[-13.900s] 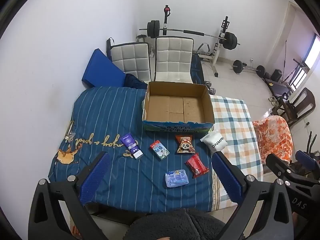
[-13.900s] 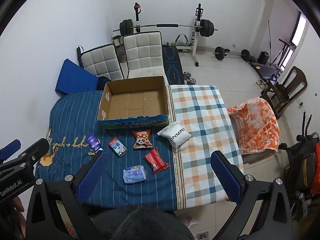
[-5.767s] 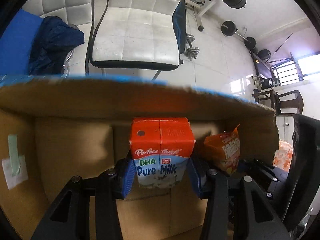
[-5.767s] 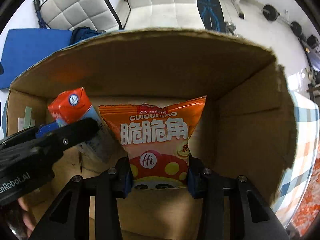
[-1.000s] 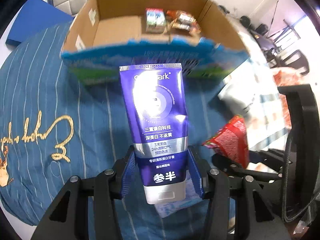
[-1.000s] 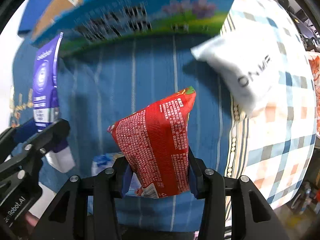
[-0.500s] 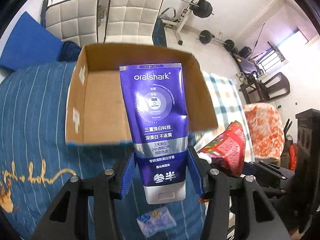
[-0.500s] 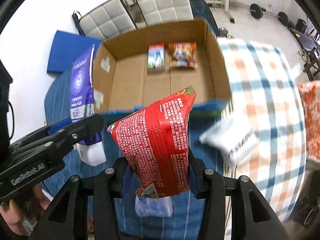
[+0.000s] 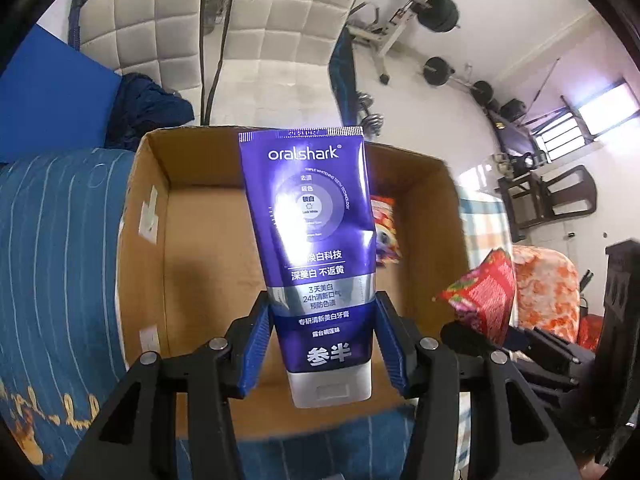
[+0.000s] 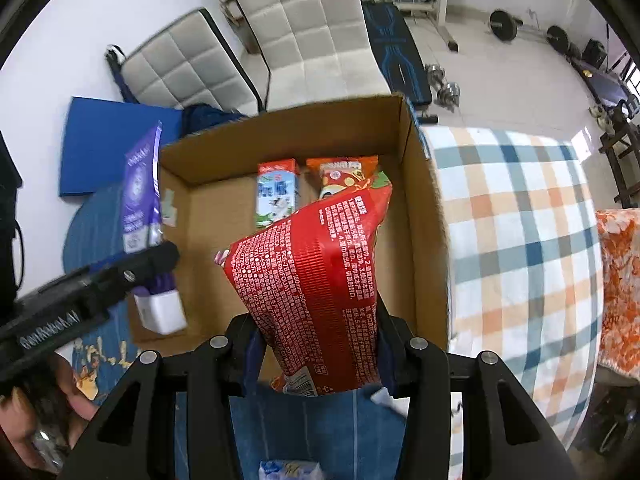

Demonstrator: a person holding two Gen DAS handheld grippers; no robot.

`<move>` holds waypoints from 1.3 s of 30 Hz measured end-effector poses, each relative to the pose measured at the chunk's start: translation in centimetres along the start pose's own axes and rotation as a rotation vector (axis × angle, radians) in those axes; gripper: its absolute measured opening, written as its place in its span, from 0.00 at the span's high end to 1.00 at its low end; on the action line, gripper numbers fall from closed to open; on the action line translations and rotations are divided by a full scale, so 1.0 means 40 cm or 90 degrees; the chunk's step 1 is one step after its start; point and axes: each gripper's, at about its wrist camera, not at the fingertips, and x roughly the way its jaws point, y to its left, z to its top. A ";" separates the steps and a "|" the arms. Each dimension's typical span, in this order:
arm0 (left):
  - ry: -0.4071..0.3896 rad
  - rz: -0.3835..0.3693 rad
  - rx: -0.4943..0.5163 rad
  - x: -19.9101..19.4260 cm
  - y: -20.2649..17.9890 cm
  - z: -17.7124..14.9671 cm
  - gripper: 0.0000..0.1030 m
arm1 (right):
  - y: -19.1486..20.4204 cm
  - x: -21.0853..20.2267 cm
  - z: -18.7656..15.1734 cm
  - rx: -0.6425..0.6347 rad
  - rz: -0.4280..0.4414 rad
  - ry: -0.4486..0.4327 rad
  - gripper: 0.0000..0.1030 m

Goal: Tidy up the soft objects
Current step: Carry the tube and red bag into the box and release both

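Toothpaste tube (image 9: 316, 248) filled the middle of the left wrist view, purple and upright, cap end down, clamped between the blue fingers (image 9: 256, 344) of the left gripper (image 9: 323, 344) low on its body. Behind it the cardboard box (image 9: 152, 240) lay open on the blue striped cloth (image 9: 60, 240), and the tube hung above the box's bare left half. At the right edge the red snack bag (image 9: 484, 292) showed, held by the other tool.

From the right wrist view, the right gripper (image 10: 316, 352) was closed on the red snack bag (image 10: 316, 280) near its lower seal, the bag standing up and leaning over the box's (image 10: 424, 240) near edge. 2 items already lay against the far wall: a milk carton (image 10: 278, 194) and an orange snack packet (image 10: 344, 172), side by side. The tube (image 10: 140, 188) appeared at the left, over the box's left side. A small blue packet (image 10: 290, 471) sat on the cloth below, outside the box.

Both loads looked ready to be lowered. The risks, as I judge them: the 2 tools were close together and could knock each other inside the box; the slick tube, pinched near its cap, might slide out early; and the puffy bag could land on the packet behind it.
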 end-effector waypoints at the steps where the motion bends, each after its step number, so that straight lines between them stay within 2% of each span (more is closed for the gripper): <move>1: 0.007 0.004 -0.001 0.018 0.006 0.017 0.55 | -0.006 0.032 0.016 0.004 -0.001 0.015 0.53; 8: 0.067 0.055 -0.009 0.152 0.058 0.086 0.55 | -0.047 0.207 0.072 0.039 -0.004 0.091 0.53; 15: 0.123 0.090 -0.007 0.242 0.098 0.091 0.55 | -0.058 0.326 0.096 0.039 -0.019 0.151 0.53; 30: 0.180 0.117 -0.002 0.327 0.117 0.058 0.54 | -0.018 0.451 0.081 -0.031 -0.079 0.220 0.53; 39: 0.192 0.123 -0.008 0.339 0.122 0.094 0.54 | 0.020 0.485 0.072 -0.046 -0.092 0.248 0.52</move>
